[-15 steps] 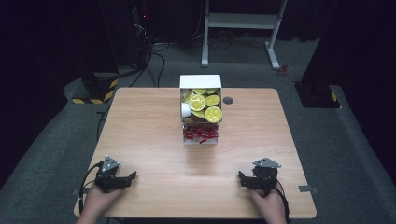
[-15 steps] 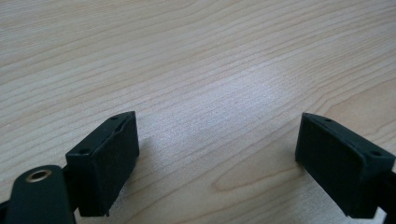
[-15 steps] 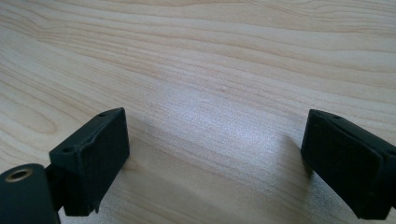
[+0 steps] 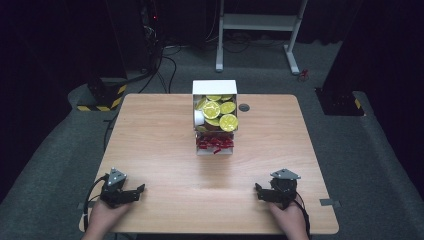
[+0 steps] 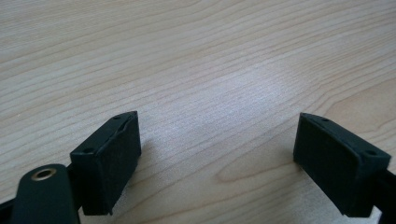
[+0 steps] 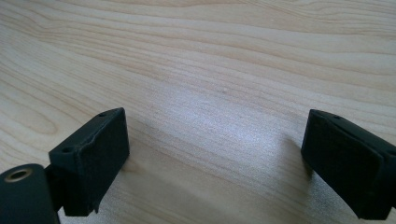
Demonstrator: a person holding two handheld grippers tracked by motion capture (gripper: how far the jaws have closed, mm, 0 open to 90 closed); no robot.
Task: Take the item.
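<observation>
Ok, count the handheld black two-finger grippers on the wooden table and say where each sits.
2. The left black gripper rests near the light wooden table's near-left corner, the right black gripper near its near-right corner, both open on bare wood.

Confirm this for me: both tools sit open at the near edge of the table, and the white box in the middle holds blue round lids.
Not quite. The round lids in the white box are yellow, not blue, as the high view shows. The rest holds: the left tool and right tool sit open at the table's near edge.
</observation>
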